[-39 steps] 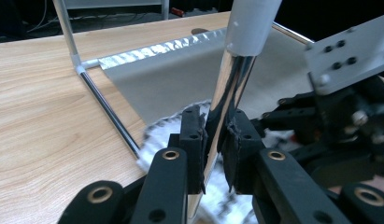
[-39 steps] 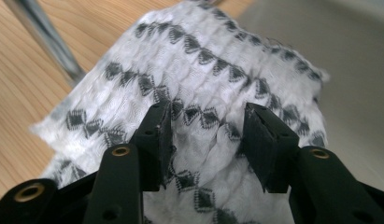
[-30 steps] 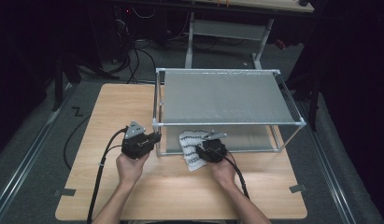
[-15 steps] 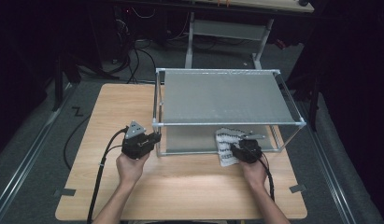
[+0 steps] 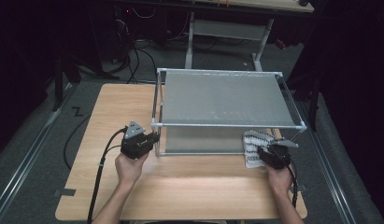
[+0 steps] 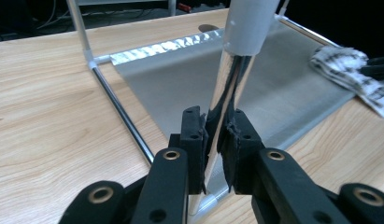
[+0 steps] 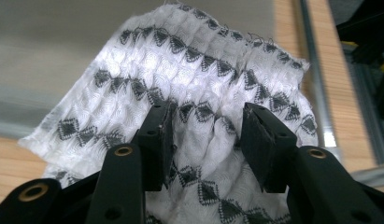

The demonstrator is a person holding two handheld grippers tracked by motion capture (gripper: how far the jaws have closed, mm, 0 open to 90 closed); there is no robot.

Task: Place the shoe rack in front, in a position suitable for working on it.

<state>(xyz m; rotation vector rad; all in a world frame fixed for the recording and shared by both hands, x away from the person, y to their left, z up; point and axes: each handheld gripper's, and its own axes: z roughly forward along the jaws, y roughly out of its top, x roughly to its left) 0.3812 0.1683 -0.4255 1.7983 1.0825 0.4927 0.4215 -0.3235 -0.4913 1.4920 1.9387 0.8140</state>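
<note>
In the high view both forearms enter from the bottom edge. The left forearm rises from bottom centre-left, its hand wrapped around the left gripper (image 5: 139, 142) at centre-left of the frame, pointing rightward at the front left post (image 5: 155, 135) of the metal rack (image 5: 227, 95). The right forearm comes up from the bottom right, its hand holding the right gripper (image 5: 273, 155) at the lower right, aimed up-frame under the rack's front right corner.

In the left gripper view the left gripper (image 6: 216, 140) sits at bottom centre with its jaws clenched on the shiny post (image 6: 229, 88), which runs up between the pads toward the grey connector at the top edge. The rack's lower grey shelf (image 6: 273, 93) spreads across the middle of that frame, on the wooden table (image 6: 49, 116).

The patterned cloth (image 5: 254, 148), white with dark diamond rows, lies bunched on the table at the lower right of the high view, partly under the rack's front right corner and touching the right gripper's tip. In the right gripper view the right gripper (image 7: 206, 140) has its jaws standing apart; they have just been opening. The cloth (image 7: 194, 70) fills the centre and top of that frame, its folds lying in the gap between the pads and beyond them, with neither pad clearly pressing on it.
</note>
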